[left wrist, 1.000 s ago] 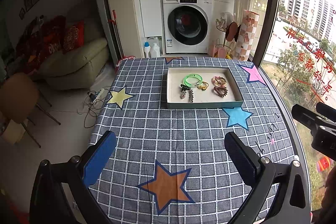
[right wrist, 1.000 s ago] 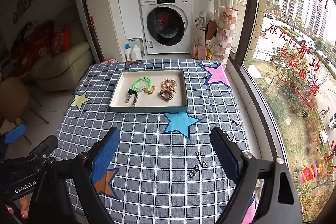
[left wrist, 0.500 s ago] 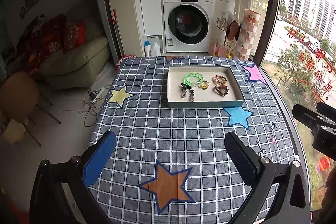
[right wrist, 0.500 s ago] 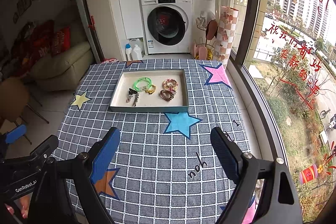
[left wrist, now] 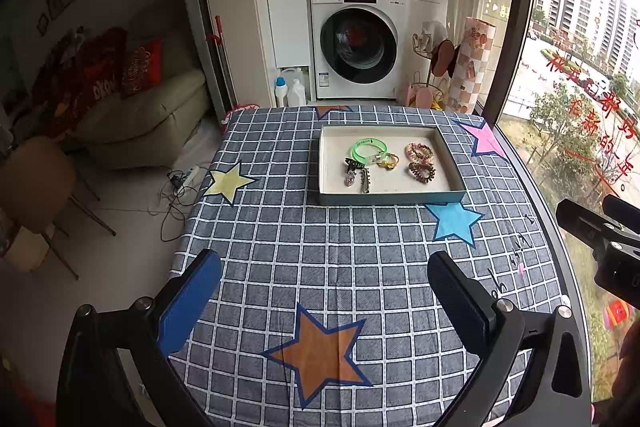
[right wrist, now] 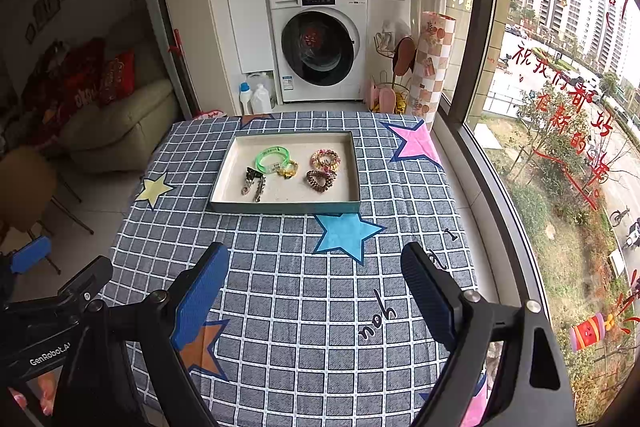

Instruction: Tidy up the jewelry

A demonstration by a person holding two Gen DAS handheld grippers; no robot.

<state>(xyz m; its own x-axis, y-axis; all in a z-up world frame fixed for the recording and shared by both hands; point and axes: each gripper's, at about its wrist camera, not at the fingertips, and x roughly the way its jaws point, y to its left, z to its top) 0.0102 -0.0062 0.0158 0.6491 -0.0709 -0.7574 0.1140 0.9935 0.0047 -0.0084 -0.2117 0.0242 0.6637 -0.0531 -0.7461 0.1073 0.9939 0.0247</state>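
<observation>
A shallow tray (left wrist: pixel 450 157) with a white inside stands at the far middle of the table; it also shows in the right wrist view (right wrist: pixel 355 167). In it lie a green bangle (left wrist: pixel 369 149), a dark hair clip (left wrist: pixel 357 173), a small yellow piece (left wrist: pixel 389 161) and two coiled hair ties (left wrist: pixel 420 161). My left gripper (left wrist: pixel 322 293) is open and empty above the near table, well short of the tray. My right gripper (right wrist: pixel 314 285) is open and empty too, to the right of the left one.
The table has a grey checked cloth with coloured stars (left wrist: pixel 454 221). A window (right wrist: pixel 560 107) runs along the right edge. A washer and dryer stack (left wrist: pixel 360 39) stands behind the table. A sofa (left wrist: pixel 140 115) and a chair (left wrist: pixel 36 183) are at the left.
Both views have shifted slightly, so the tray sits a little lower in frame. Both grippers stay open and empty.
</observation>
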